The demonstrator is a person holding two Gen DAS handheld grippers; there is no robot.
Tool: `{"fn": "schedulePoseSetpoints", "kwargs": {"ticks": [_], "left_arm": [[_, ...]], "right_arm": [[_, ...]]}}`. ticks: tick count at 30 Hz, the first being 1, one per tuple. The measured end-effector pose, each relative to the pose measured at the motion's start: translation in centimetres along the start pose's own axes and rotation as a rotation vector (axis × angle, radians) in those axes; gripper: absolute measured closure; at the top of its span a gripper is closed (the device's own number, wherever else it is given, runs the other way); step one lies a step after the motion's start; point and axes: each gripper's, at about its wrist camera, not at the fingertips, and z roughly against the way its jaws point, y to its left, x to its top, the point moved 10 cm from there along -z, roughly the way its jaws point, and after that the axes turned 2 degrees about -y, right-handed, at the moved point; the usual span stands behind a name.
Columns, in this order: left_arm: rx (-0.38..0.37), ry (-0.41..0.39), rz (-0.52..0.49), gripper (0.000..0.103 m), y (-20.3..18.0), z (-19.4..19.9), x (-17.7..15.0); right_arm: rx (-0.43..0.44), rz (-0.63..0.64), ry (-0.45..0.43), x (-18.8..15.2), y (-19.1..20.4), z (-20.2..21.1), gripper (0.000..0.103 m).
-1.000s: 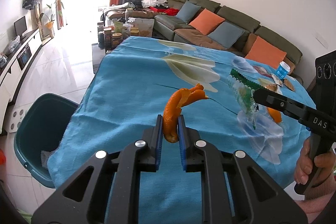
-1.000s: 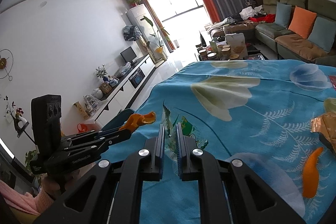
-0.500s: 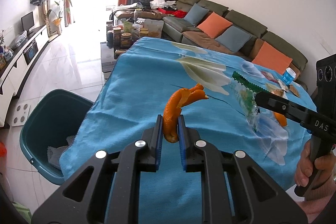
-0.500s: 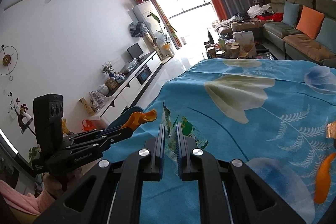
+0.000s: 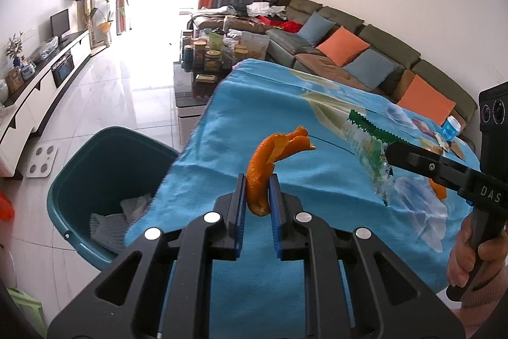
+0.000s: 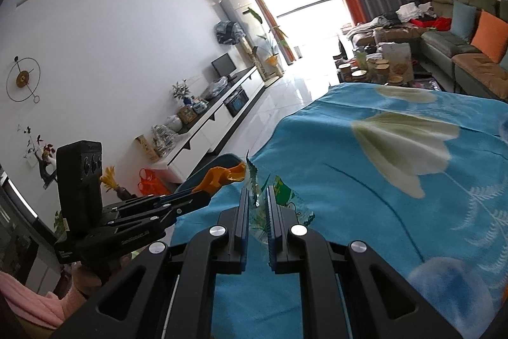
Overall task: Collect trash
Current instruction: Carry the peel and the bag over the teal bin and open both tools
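Observation:
My left gripper [image 5: 257, 191] is shut on a curled orange peel [image 5: 270, 161] and holds it above the near left corner of the blue-clothed table [image 5: 285, 104]. My right gripper [image 6: 255, 202] is shut on a clear plastic wrapper with a green serrated edge [image 6: 279, 196]; the wrapper also shows in the left wrist view [image 5: 368, 145]. A teal trash bin [image 5: 104, 180] stands on the floor at the table's left edge, with crumpled paper inside. The left gripper and its peel [image 6: 222, 175] show in the right wrist view, near the bin.
More trash lies at the table's far right: another orange peel [image 5: 438, 189], brown wrappers [image 5: 444, 145] and a blue cup [image 5: 451, 127]. A coffee table with jars [image 5: 206, 56] and a sofa [image 5: 365, 53] stand beyond. A white scale [image 5: 41, 162] lies on the floor.
Both grippers have swung left toward the table's edge. The bin has come much further into the left wrist view. Both grips are unchanged.

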Motion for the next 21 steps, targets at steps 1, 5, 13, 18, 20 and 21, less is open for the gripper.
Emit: {"fn": "schedulePoseSetpoints", "kwargs": {"ticks": [1,5,13,18,20,21], "left_arm": [[0.004,-0.001,0.003,0.089,0.2,0.1,0.0],[0.023,-0.008,0.019,0.089,1.3,0.5,0.1],[0.087,-0.024,0.065,0.089,4.9,1.1,0.4],[0.144,-0.026,0.110,0.089,8.1,1.4,0.2],[0.165,-0.029,0.125,0.089,9.3,1.6,0.2],[0.177,-0.029,0.135,0.089,10.1,1.6,0.1]], "right_arm": [[0.005,0.003,0.004,0.0,0.2,-0.2,0.094],[0.031,0.018,0.027,0.2,1.3,-1.5,0.094],[0.093,0.048,0.067,1.2,3.4,-4.2,0.094],[0.131,0.065,0.096,1.5,4.9,-6.3,0.094],[0.146,0.070,0.109,1.6,5.5,-7.3,0.094],[0.151,0.072,0.115,1.6,5.8,-7.7,0.094]]}}
